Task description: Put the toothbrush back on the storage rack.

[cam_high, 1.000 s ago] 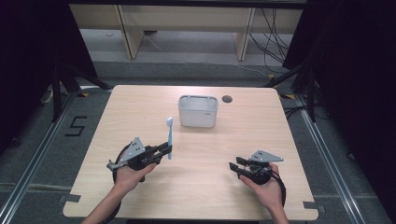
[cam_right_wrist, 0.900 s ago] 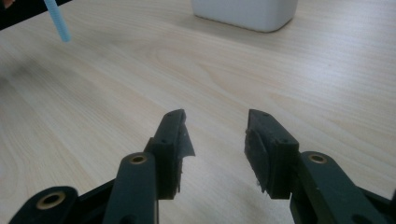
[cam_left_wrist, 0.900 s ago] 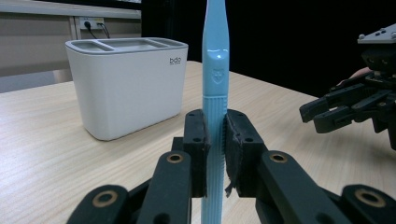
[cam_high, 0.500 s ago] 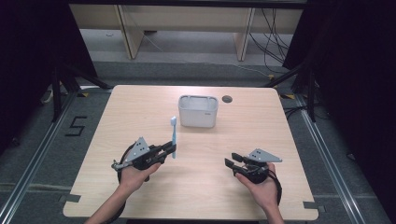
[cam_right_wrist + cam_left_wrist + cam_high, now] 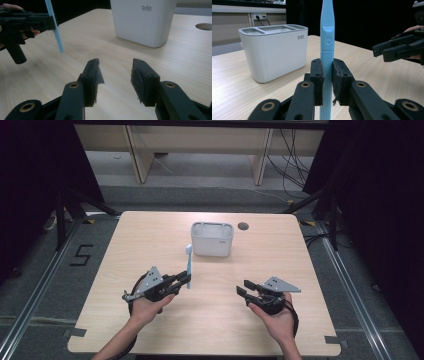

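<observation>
Two hand-held grippers work above a light wooden tabletop (image 5: pixel 150 235). The left hand-held gripper (image 5: pixel 186 279) has its jaws pressed tight on the ribbed handle of a pale blue toothbrush (image 5: pixel 188 265), which stands upright between the pads; in the left gripper view the toothbrush (image 5: pixel 327 50) rises straight up from the left hand-held gripper (image 5: pixel 327 77) and runs off the top edge, while its lower end reaches below the pads. In the high view the brush's head end points toward the far side of the tabletop and sits just beside the near left corner of a white holder (image 5: pixel 212 239).

That white holder (image 5: pixel 274 50) is a box with several compartments open at the top and small lettering on its side; it stands near the far middle of the tabletop, beside a round dark hole (image 5: pixel 243 226) in the board.

The right hand-held gripper (image 5: pixel 246 289) hangs well apart from the left one, its jaws spread with nothing between them. In the right gripper view the right hand-held gripper (image 5: pixel 115 75) points toward the holder (image 5: pixel 143 20), with the blue handle (image 5: pixel 55 30) at upper left.
</observation>
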